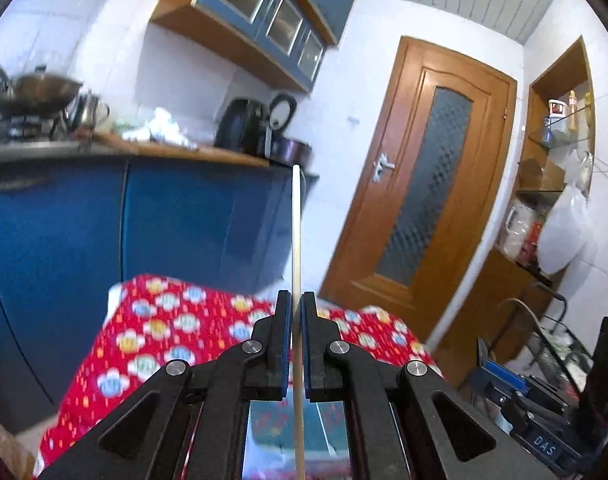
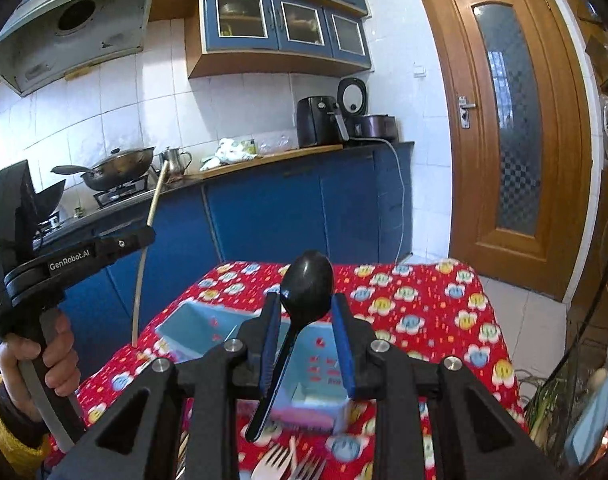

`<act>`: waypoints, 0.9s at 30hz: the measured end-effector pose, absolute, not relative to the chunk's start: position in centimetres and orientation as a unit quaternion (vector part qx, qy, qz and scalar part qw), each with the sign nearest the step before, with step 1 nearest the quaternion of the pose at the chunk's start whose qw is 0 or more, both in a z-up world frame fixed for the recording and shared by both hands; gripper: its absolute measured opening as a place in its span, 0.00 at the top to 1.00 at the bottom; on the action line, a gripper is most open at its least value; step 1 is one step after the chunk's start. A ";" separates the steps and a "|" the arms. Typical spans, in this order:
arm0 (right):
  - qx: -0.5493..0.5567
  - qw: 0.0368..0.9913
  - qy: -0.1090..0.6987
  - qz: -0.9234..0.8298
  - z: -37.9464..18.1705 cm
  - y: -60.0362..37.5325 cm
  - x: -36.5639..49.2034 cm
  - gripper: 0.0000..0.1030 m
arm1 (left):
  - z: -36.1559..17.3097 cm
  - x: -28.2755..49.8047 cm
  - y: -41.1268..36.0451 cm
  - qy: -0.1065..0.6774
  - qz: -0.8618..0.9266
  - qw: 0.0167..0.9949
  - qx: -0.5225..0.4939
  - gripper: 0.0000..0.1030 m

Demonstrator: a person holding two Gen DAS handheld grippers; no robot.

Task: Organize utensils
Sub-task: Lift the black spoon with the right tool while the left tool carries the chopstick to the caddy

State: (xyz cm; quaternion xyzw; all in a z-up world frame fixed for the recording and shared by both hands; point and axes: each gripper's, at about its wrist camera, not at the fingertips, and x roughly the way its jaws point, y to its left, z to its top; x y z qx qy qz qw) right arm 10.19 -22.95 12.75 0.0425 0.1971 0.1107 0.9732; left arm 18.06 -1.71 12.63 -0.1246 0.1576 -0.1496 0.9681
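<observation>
The bench (image 2: 423,312), covered in a red flowered cloth, carries a light blue basket (image 2: 208,328) near its middle. The basket looks empty as far as its visible part shows, so the sorting is judged to be at an early stage. At least two pale forks (image 2: 288,466) lie on the cloth at the near edge and remain to be placed.

The left tool (image 1: 297,320) is clamped on a thin pale stick (image 1: 296,240), probably a chopstick, which stands upright between its pads. The right tool (image 2: 305,320) holds a black spoon (image 2: 307,280) bowl-up; the handle slants down between the part-closed jaws. Both items are held above the bench, not yet in the basket.

The right wrist view shows the basket, the forks, the left tool from the side and the hand (image 2: 44,352) gripping it. The left wrist view shows none of these; it shows the stick against the blue cabinets and one cloth corner.
</observation>
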 end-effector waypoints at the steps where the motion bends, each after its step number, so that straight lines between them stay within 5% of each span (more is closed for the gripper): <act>1: 0.040 0.974 0.193 0.109 12.7 -22.9 10.6 0.72 | 12.6 18.4 -2.0 0.147 -0.144 0.971 -0.120 0.96; 27: -0.070 0.980 0.169 0.075 7.4 -19.7 14.4 0.72 | 5.4 19.0 -4.2 0.106 -0.085 0.989 -0.054 0.96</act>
